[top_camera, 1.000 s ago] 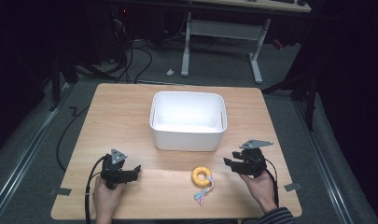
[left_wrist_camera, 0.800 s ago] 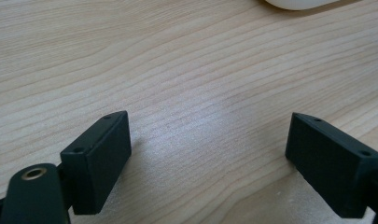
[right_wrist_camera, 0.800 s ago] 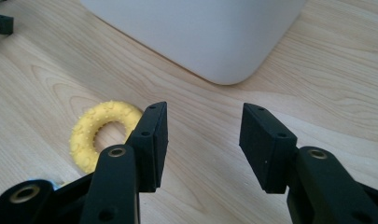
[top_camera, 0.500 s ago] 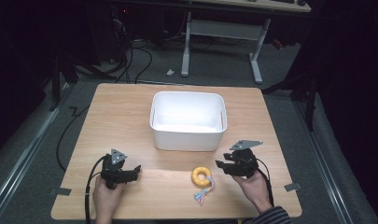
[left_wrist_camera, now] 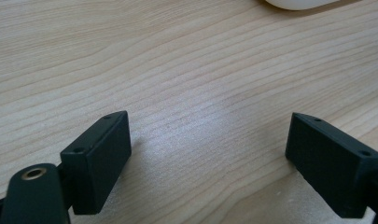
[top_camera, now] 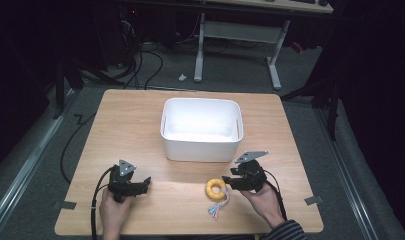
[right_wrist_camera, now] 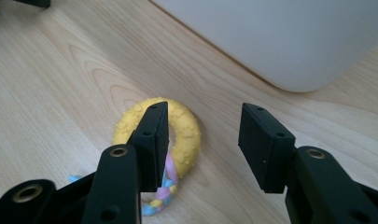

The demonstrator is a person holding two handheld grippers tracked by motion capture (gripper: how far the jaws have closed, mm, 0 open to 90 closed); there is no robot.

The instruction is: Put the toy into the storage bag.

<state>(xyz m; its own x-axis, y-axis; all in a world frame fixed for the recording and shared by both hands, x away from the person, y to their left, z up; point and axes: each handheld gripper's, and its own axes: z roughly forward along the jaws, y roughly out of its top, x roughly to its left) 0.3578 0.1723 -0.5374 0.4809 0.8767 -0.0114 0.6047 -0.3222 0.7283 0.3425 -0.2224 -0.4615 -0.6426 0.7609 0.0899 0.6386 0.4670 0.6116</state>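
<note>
A yellow ring toy [top_camera: 216,188] with a pastel rope tail [top_camera: 217,207] lies flat on the wooden table [top_camera: 130,130], in front of a white bin [top_camera: 200,149]. My right gripper [top_camera: 231,181] is at the ring's right edge, low over the table and open. In the right gripper view its left jaw stands over the ring [right_wrist_camera: 186,135], whose right side lies in the gap of the gripper [right_wrist_camera: 203,140] untouched, with the bin's wall [right_wrist_camera: 280,42] just behind. My left gripper [top_camera: 146,182] rests open at the front left, with bare wood between its jaws in the left gripper view [left_wrist_camera: 210,154].
The bin stands mid-table and looks empty from above. Cables trail from both grippers toward the table's front edge. Behind the table are a desk frame [top_camera: 235,40] and loose cables on the floor. Tape marks sit at the table's front corners.
My right gripper has slid left along the table until its jaws reach the yellow ring. The left gripper and the ring have stayed where they were.
</note>
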